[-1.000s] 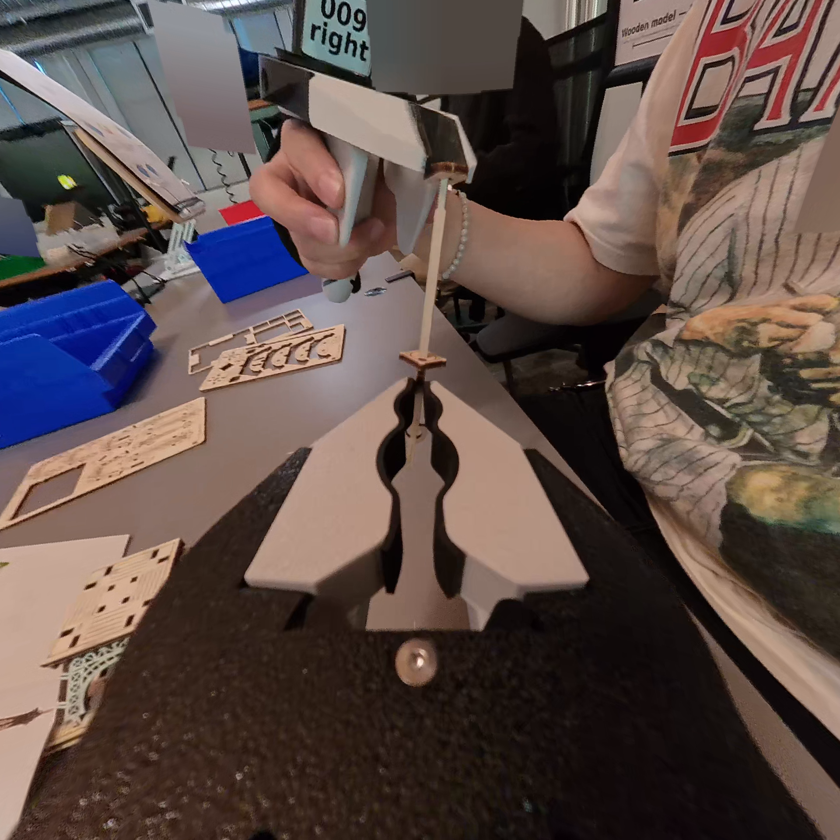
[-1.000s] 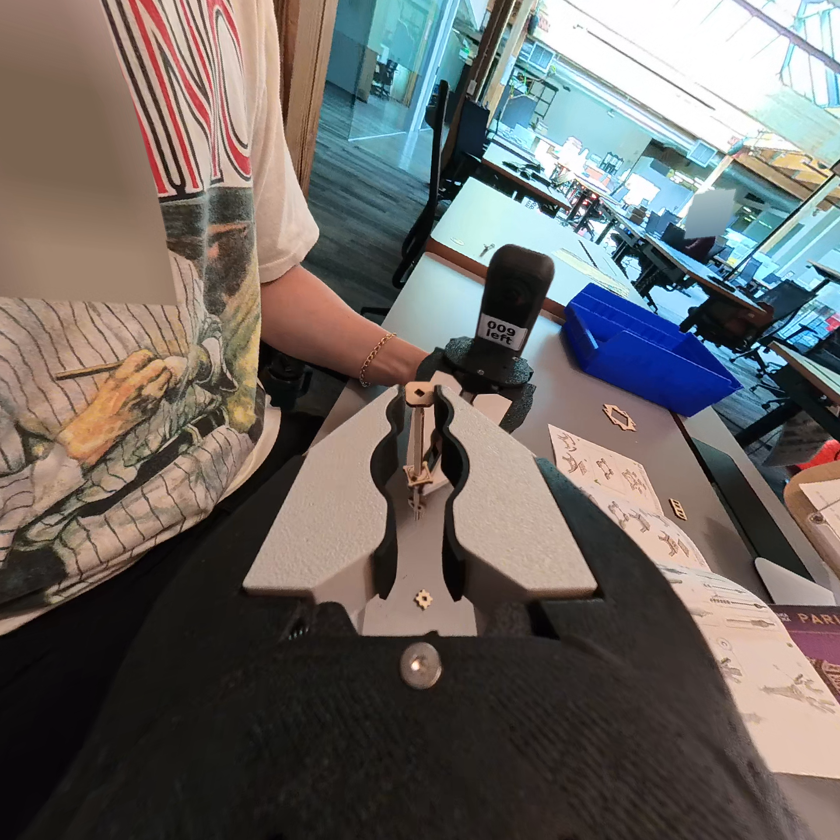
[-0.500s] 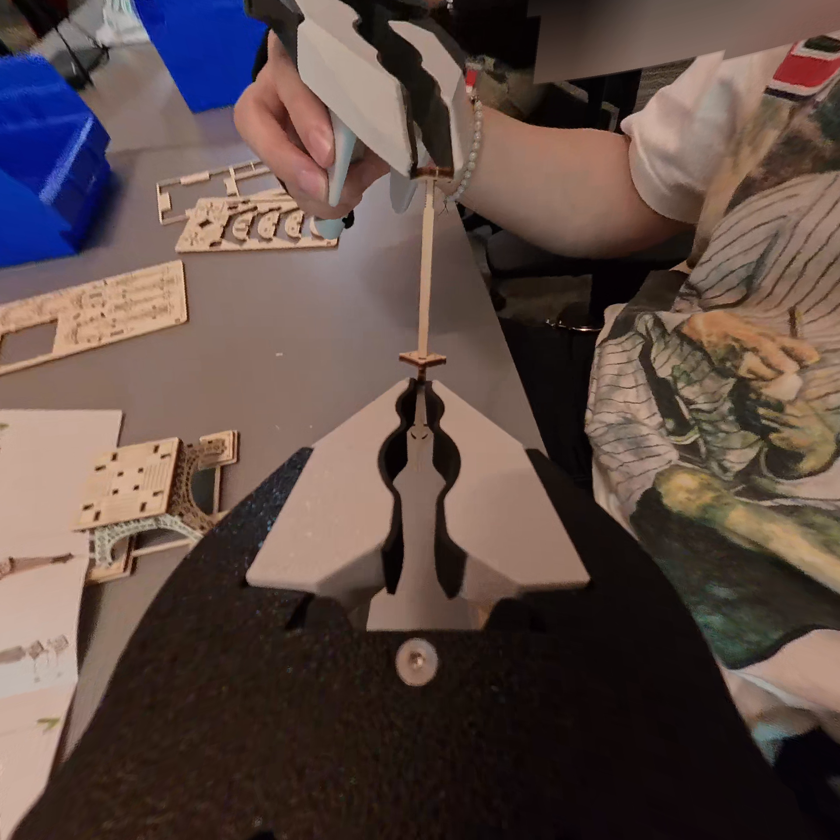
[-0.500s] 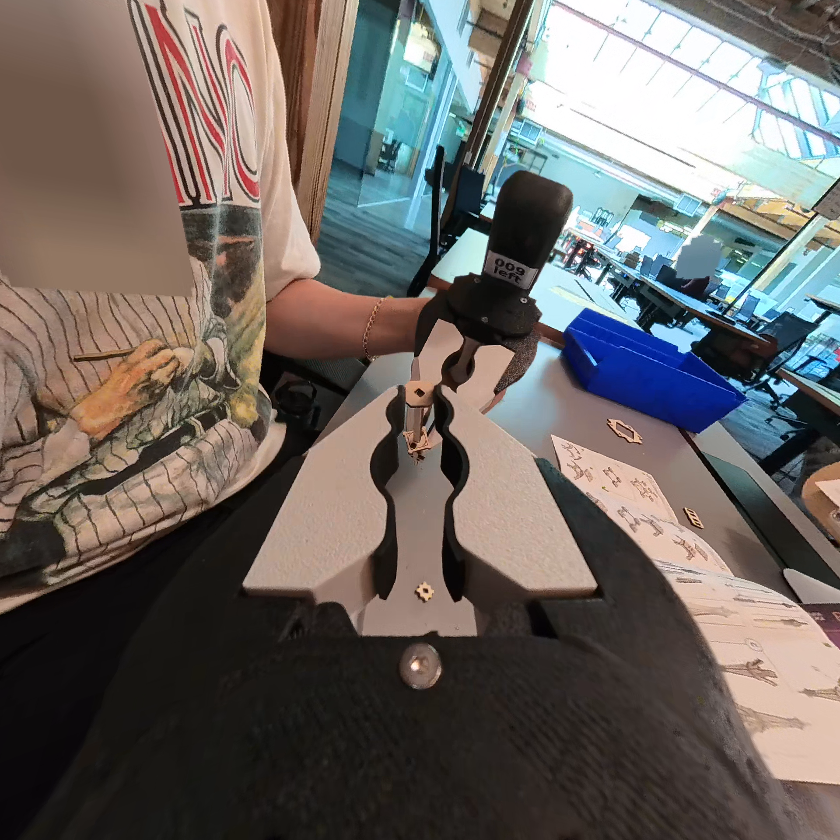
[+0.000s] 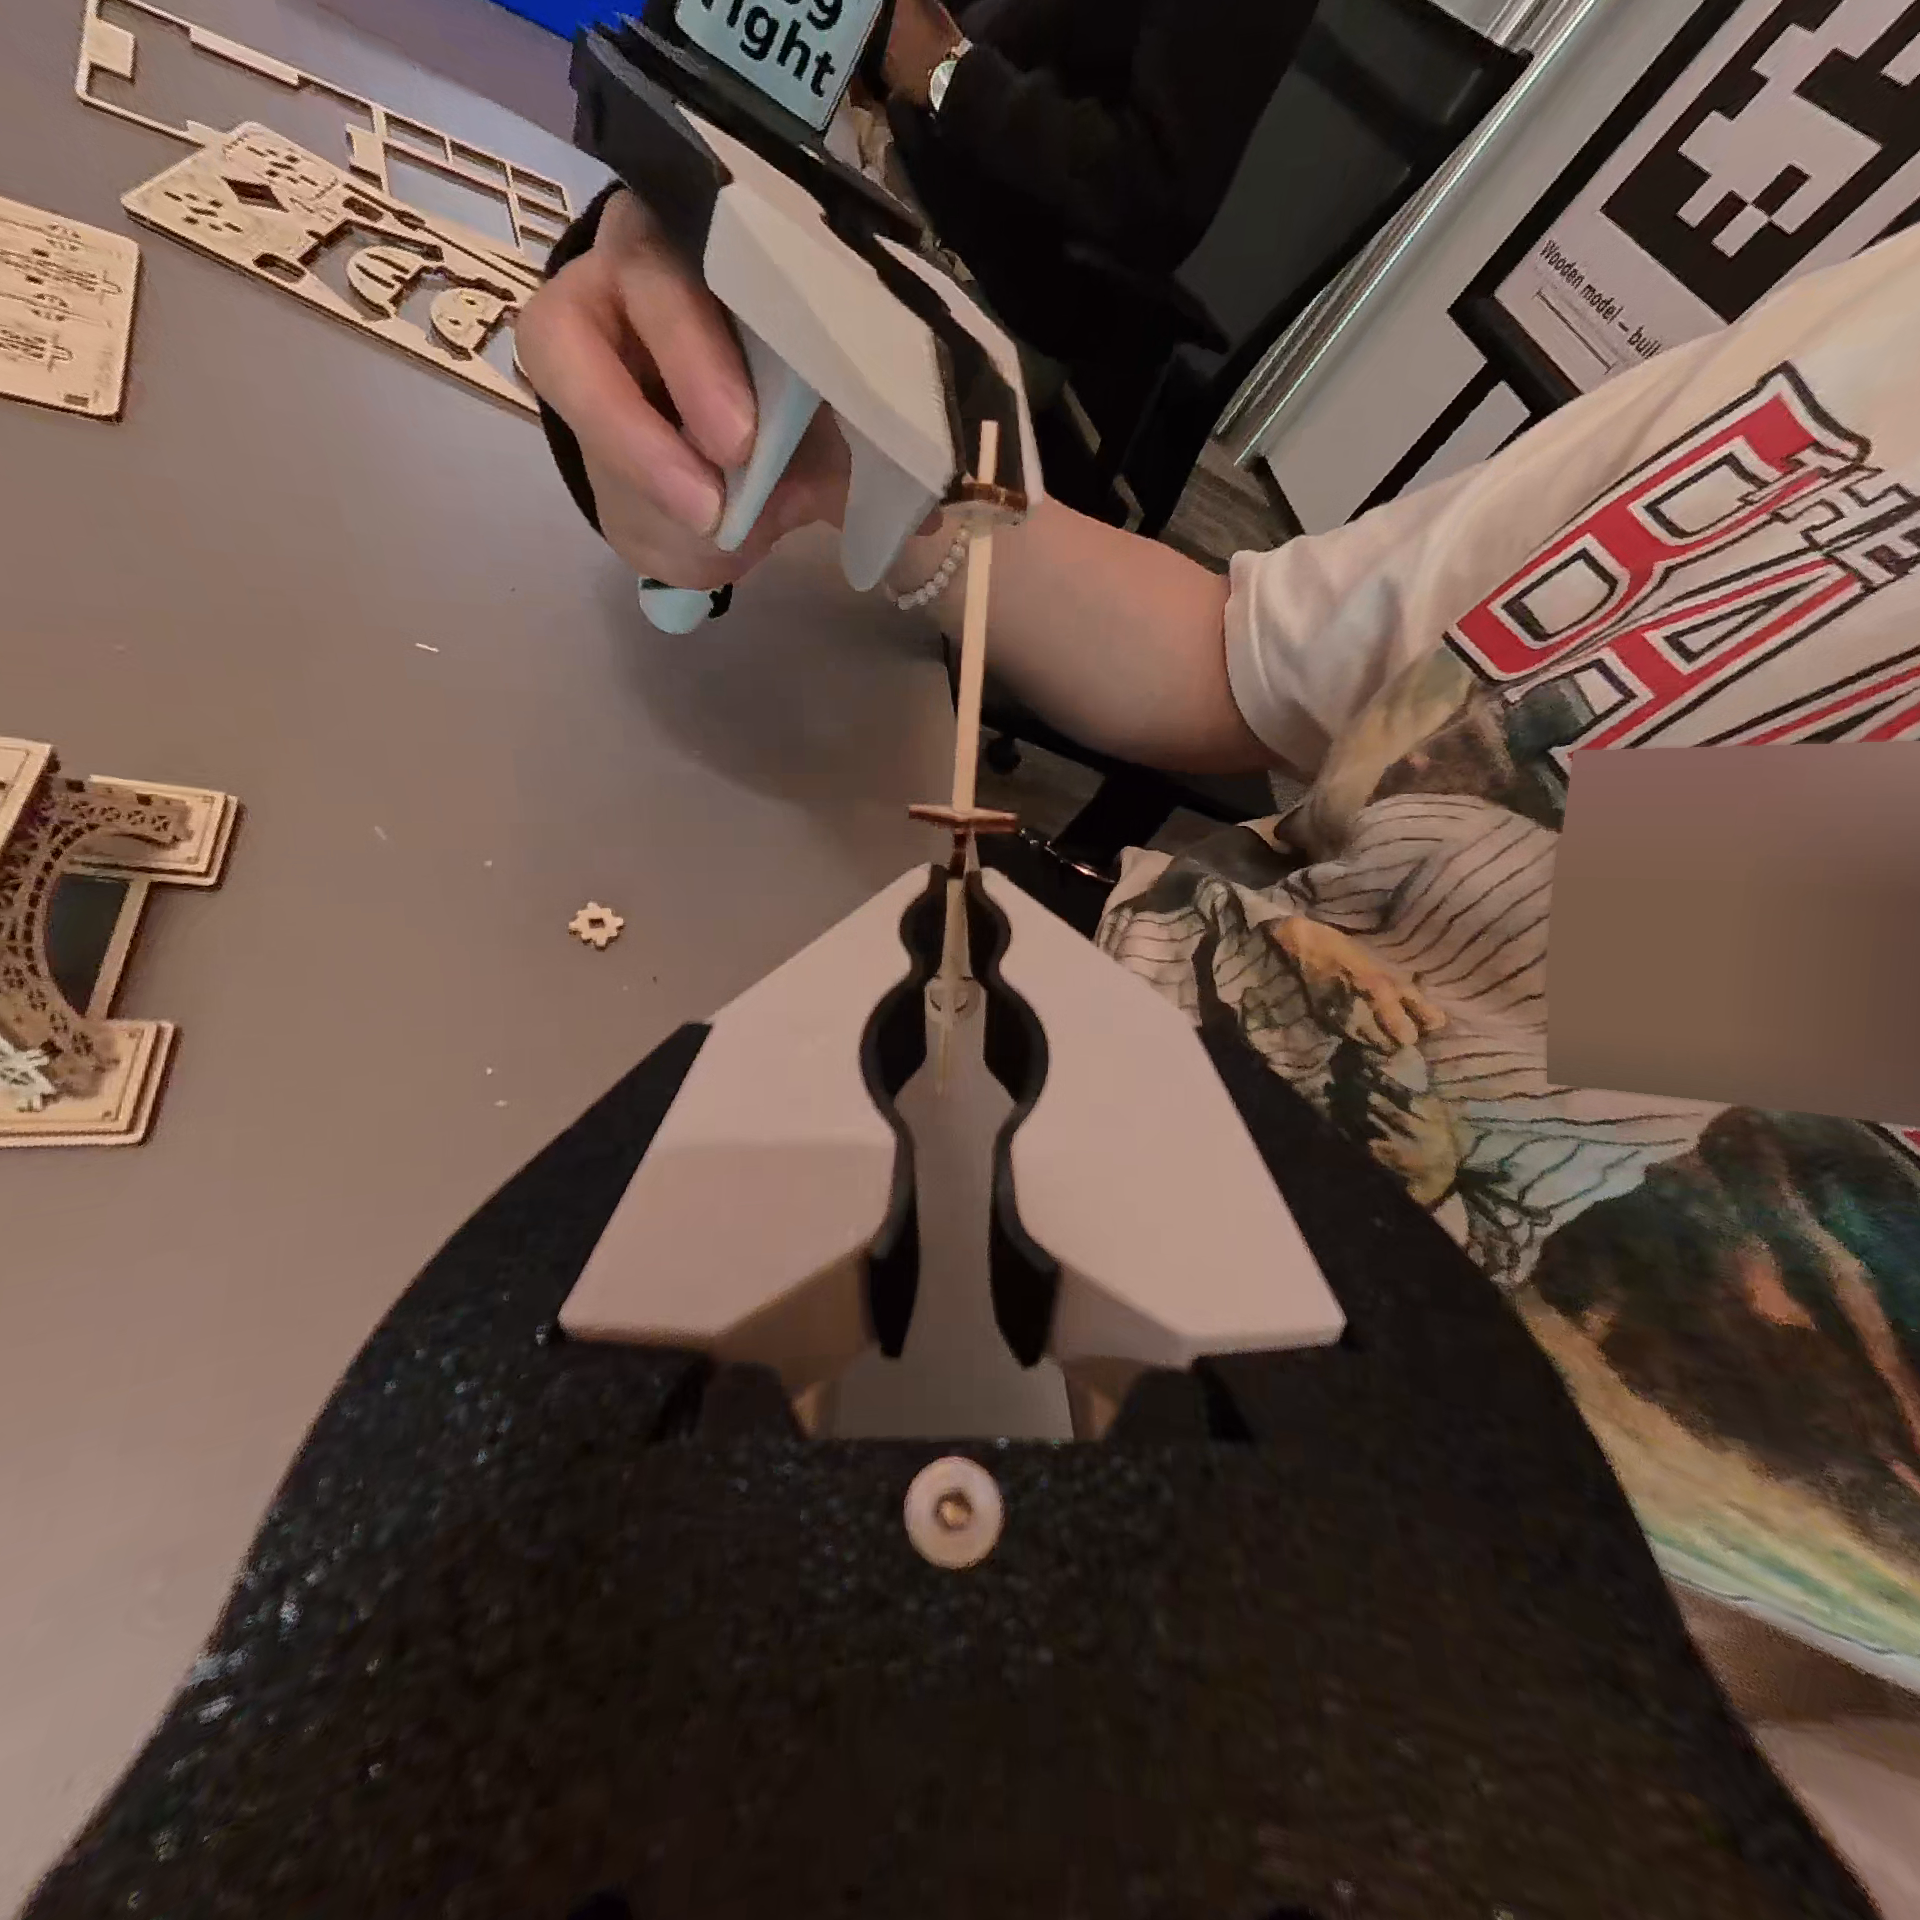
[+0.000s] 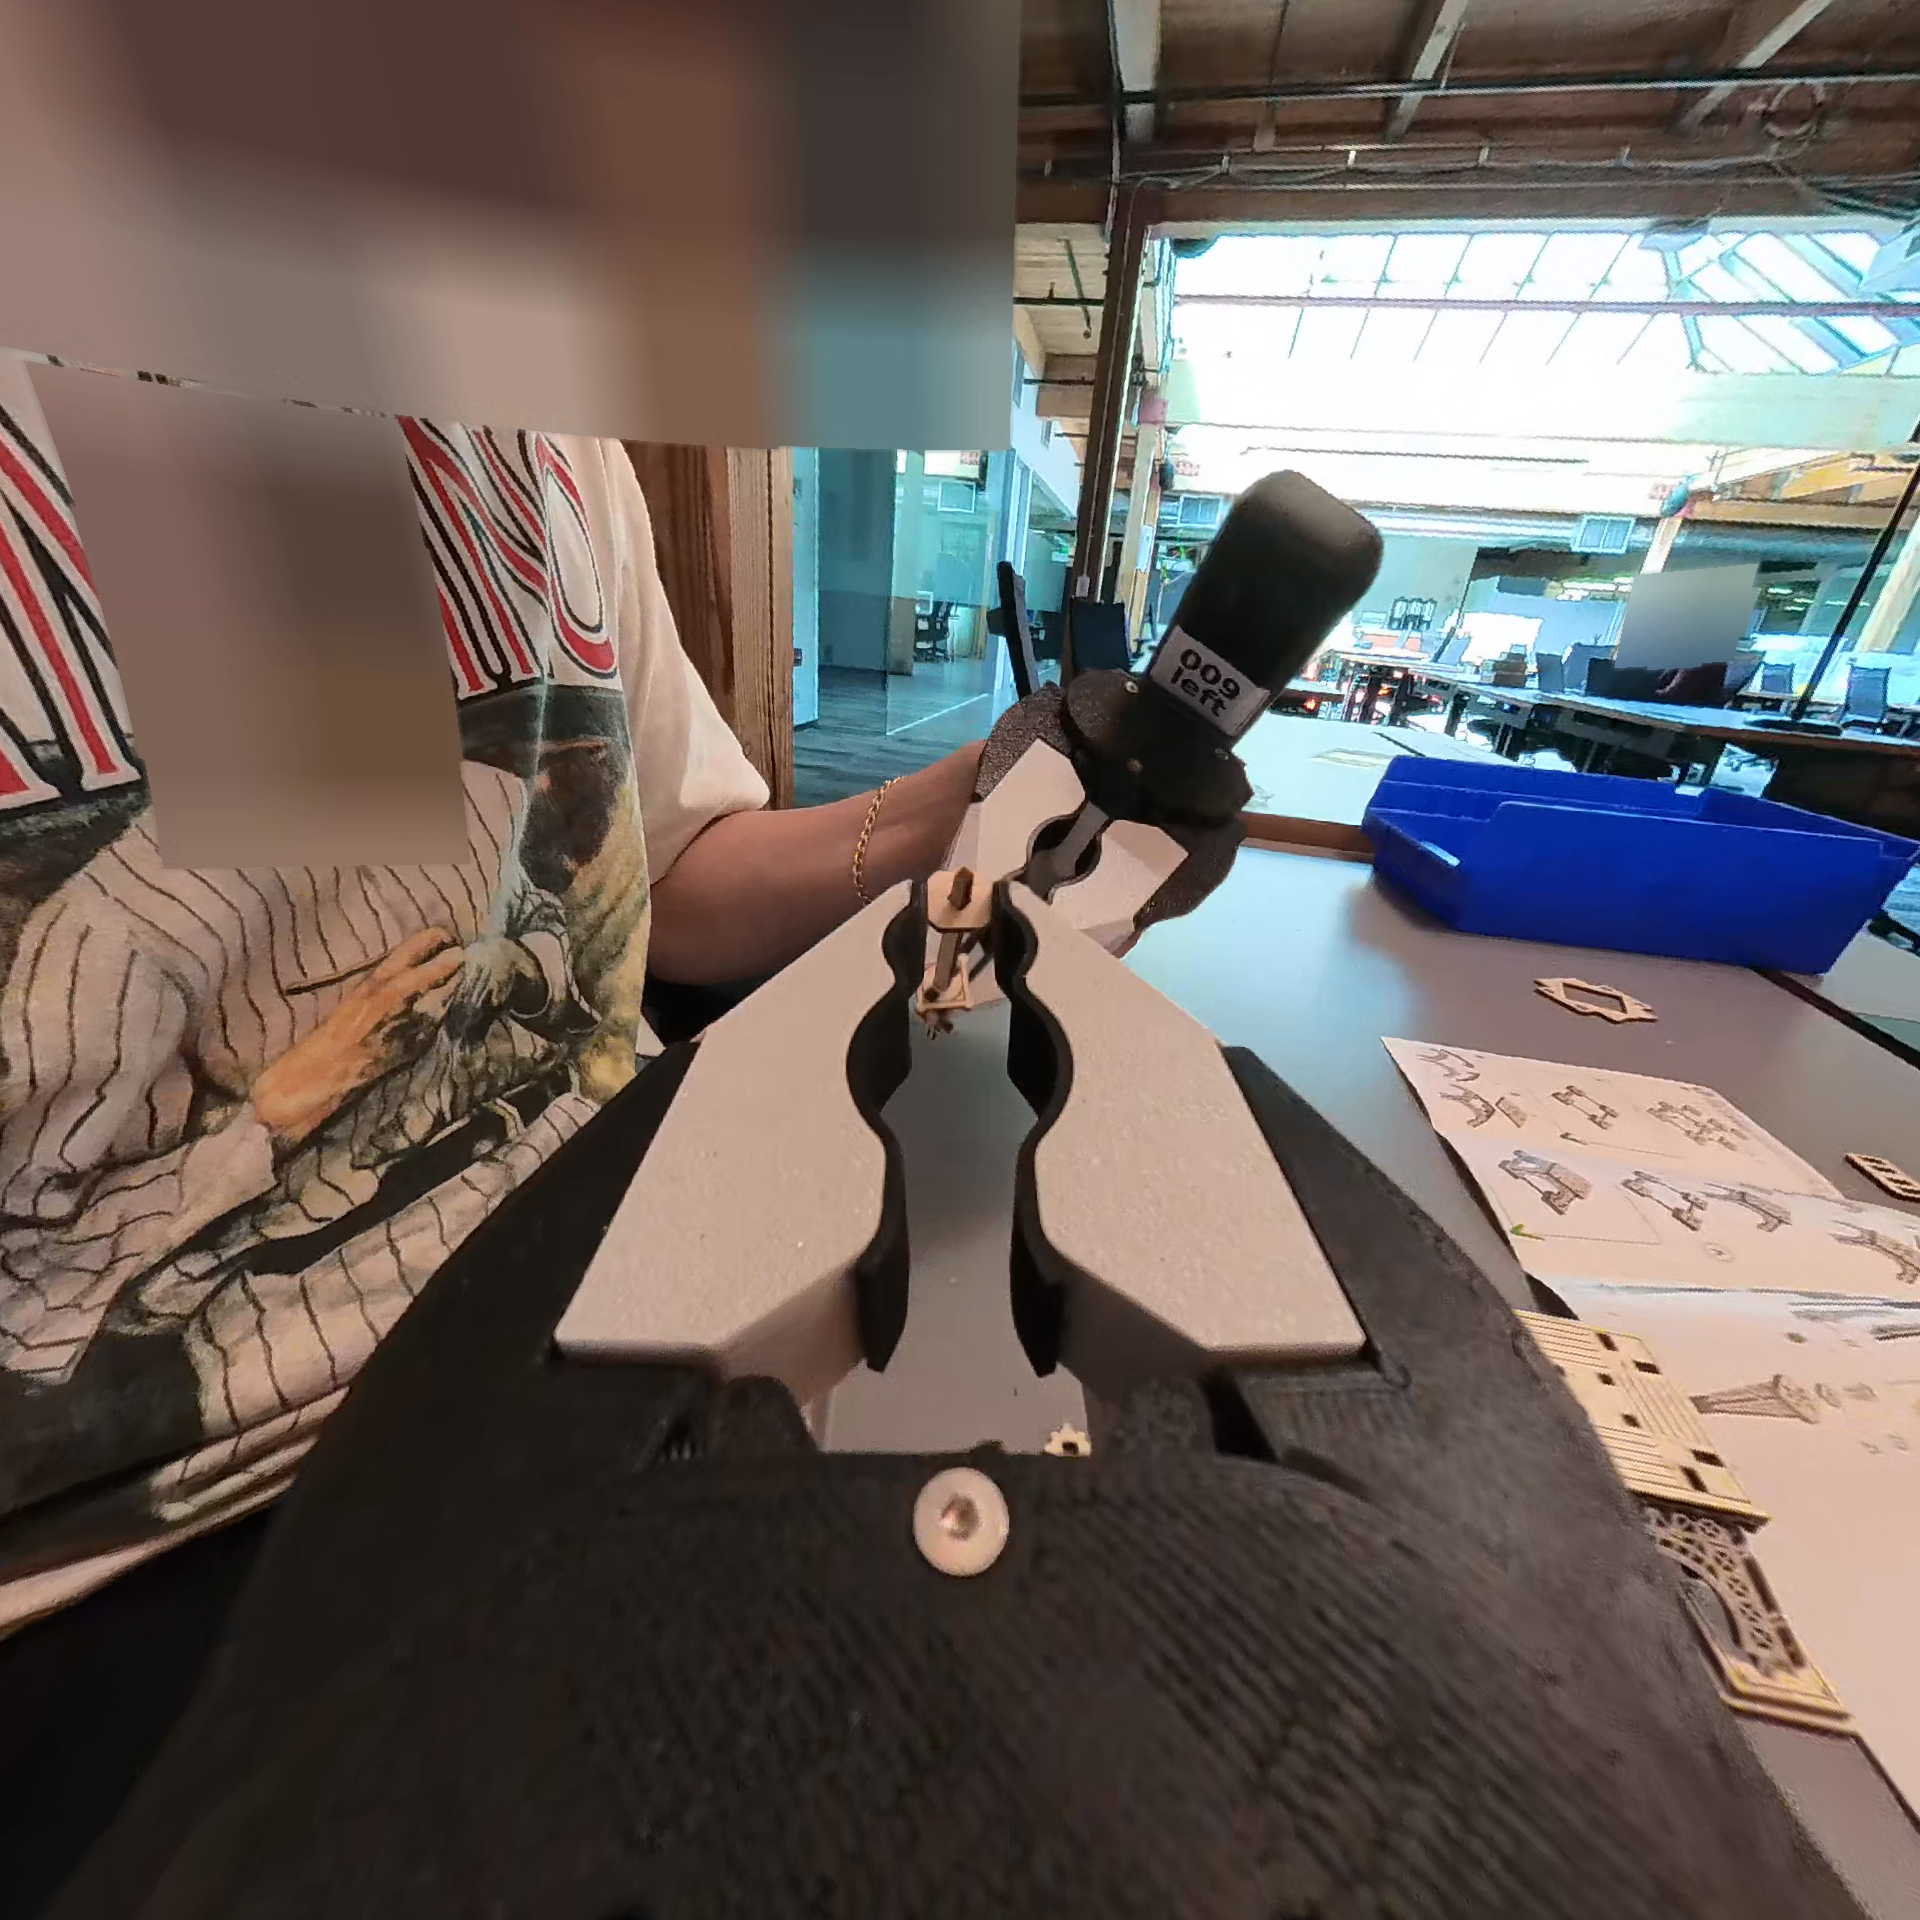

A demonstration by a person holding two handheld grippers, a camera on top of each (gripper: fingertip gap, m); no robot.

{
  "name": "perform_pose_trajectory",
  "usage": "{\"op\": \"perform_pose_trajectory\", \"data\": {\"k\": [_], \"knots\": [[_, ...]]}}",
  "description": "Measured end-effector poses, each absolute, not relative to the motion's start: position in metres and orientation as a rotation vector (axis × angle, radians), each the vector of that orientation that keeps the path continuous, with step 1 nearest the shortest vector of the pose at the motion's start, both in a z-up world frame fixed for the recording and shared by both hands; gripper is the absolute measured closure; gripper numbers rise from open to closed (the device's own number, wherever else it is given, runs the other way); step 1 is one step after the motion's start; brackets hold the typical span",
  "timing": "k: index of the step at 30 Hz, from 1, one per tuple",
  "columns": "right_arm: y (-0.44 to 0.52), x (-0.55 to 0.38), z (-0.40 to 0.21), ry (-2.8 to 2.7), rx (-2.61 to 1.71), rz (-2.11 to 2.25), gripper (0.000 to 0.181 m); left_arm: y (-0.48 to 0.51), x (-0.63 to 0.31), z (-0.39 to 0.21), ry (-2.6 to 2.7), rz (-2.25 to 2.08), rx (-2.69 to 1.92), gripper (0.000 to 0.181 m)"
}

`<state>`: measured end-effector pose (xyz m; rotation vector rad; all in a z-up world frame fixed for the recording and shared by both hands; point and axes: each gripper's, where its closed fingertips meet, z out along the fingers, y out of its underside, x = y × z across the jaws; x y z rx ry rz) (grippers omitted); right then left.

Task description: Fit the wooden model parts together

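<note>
Item: thin wooden spire rod (image 5: 971,665), pale, threaded through two small square wooden collars, held upright-tilted at frame centre above the grey table (image 5: 364,644). Your left gripper (image 5: 958,883) clamps its lower end at the fingertips; your right gripper (image 6: 961,904) clenches the upper collar (image 6: 954,902) at its tips.

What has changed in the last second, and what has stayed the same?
Both grippers were tilted and carried upward, so more tabletop shows below the left gripper and more ceiling beyond the right gripper. Nothing was taken or released. Both stay shut on the thin wooden spire, each at one end, with its two small square collars in place.
</note>
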<state>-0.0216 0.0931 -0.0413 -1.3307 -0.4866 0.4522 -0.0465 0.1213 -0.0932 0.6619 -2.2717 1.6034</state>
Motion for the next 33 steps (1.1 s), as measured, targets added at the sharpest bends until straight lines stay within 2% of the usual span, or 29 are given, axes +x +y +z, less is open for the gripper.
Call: {"op": "perform_pose_trajectory", "data": {"k": [14,17,19,26,33], "knots": [[0.096,-0.029,-0.041,-0.513,-1.361,0.447,0.172,0.119,-0.055,-0.093,-1.958,1.688,0.464,0.181],[0.102,-0.028,-0.041,-0.505,-1.412,0.359,0.171,0.118,-0.048,-0.097,-2.022,1.779,0.414,0.181],[0.104,-0.027,-0.034,-0.490,-1.423,0.303,0.161,0.119,-0.039,-0.093,-2.078,1.884,0.411,0.181],[0.123,-0.010,-0.017,-0.331,-1.576,0.054,0.143,0.131,-0.012,-0.069,-2.358,2.287,0.332,0.180],[0.117,-0.011,0.006,-0.306,-1.519,-0.027,0.152,0.134,-0.009,-0.058,-2.554,2.362,0.282,0.181]]}}
